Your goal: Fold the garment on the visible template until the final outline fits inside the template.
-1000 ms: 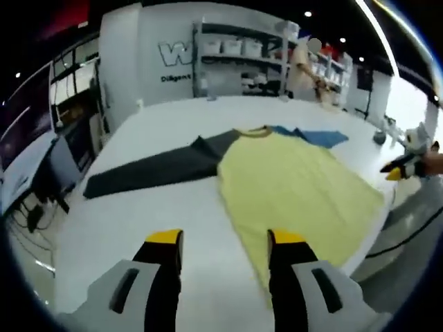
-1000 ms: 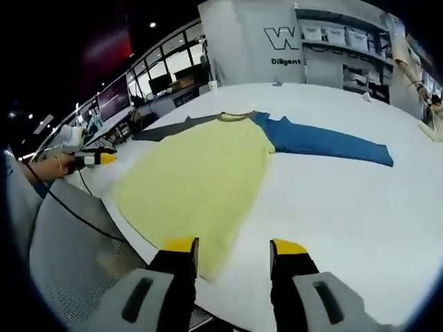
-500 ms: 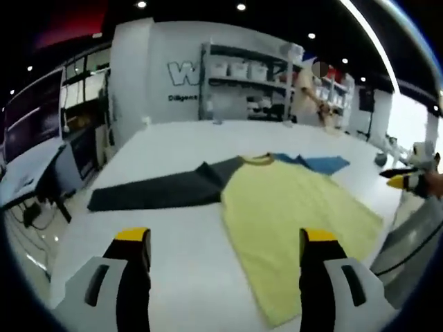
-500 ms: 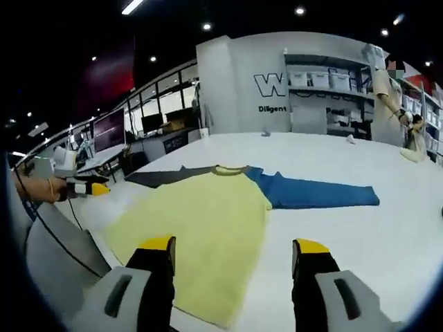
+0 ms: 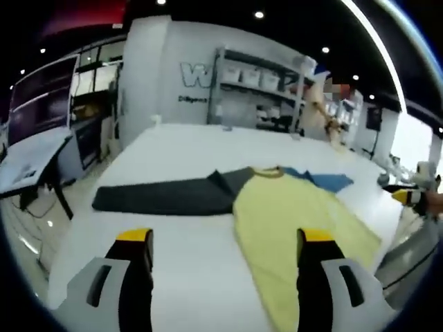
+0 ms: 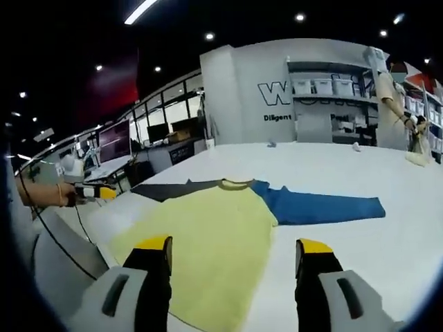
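left gripper (image 5: pixel 220 245) jaws released | right gripper (image 6: pixel 234 250) jaws released | yellow long-sleeved shirt with 1 dark and 1 blue sleeve (image 5: pixel 294 211) flat on white surface (image 5: pixel 176 238), ahead of jaws | risk: single-layer pinch drags hem, bunching fabric

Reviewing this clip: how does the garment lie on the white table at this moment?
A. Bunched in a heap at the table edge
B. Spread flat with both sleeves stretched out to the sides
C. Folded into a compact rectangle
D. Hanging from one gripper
B: the yellow shirt lies flat on the white table, its blue sleeve and dark grey sleeve stretched out to opposite sides, with no fold made yet.
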Motion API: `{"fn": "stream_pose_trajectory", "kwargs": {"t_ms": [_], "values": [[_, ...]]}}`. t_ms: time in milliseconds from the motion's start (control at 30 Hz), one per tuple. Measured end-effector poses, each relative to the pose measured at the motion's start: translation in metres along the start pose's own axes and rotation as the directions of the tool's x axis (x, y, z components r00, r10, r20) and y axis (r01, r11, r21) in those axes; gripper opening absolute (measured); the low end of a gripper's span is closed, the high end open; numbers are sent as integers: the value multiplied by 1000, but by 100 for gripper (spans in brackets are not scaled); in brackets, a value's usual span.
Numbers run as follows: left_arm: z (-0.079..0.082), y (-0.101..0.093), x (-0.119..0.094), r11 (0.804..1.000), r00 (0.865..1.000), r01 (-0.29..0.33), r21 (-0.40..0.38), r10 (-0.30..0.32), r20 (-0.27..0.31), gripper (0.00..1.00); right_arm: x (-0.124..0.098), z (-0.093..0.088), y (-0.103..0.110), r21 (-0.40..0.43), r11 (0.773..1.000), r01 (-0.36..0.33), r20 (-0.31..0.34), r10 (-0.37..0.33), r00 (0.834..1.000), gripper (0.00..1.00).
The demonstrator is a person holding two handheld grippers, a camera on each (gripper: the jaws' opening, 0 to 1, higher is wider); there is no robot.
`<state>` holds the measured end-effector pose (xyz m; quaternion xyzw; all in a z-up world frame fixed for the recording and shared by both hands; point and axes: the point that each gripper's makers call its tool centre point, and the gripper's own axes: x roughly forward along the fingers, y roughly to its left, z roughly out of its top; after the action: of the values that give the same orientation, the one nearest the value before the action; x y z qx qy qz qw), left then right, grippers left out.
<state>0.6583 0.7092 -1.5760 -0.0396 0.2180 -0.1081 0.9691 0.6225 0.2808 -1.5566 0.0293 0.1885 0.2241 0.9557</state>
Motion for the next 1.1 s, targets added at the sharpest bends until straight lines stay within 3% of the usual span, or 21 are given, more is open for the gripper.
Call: {"fn": "stream_pose_trajectory", "kwargs": {"t_ms": [100, 267, 367, 400, 500, 633, 667, 767, 900, 933, 1033, 1100], "values": [[12, 11, 4, 1000, 1000, -15, 16, 15, -8, 79, 1, 2, -1, 0, 1000, -5, -6, 5, 1000, 70], [18, 35, 11, 998, 998, -58, 19, 58, -27, 75, 1, 1, 2, -8, 1000, -11, -41, 11, 999, 66], [19, 55, 16, 994, 993, -109, 4, 109, -35, 71, 2, -1, -2, 2, 1000, 1, -56, 0, 998, 64], [20, 72, 17, 986, 985, -168, 17, 168, -29, 68, 1, -2, -4, 6, 1000, 9, -66, -8, 998, 62], [17, 101, 26, 979, 978, -206, -12, 205, -40, 69, -1, 3, -5, 27, 999, 38, -65, -36, 997, 60], [15, 115, 30, 973, 974, -226, -40, 225, -36, 68, -2, 4, -8, 25, 999, 44, -65, -43, 997, 60], [9, 133, 38, 972, 972, -232, -46, 229, -52, 68, -2, 2, -11, 20, 999, 49, -73, -48, 996, 60], [4, 137, 42, 970, 970, -236, -54, 232, -71, 64, -2, 2, -12, 24, 998, 60, -87, -58, 995, 58], [-5, 157, 45, 953, 951, -299, -53, 293, -101, 48, 1, -1, -12, 24, 998, 60, -116, -57, 992, 54], [-7, 163, 47, 944, 944, -323, -75, 315, -100, 48, 1, -2, -12, 20, 998, 58, -125, -56, 991, 53], [-14, 168, 54, 932, 941, -337, -135, 326, -94, 49, 4, -6, -9, 13, 999, 48, -153, -45, 987, 52], [-19, 181, 61, 930, 938, -344, -132, 332, -101, 48, 10, -10, -15, 8, 999, 46, -170, -44, 985, 51]]}}
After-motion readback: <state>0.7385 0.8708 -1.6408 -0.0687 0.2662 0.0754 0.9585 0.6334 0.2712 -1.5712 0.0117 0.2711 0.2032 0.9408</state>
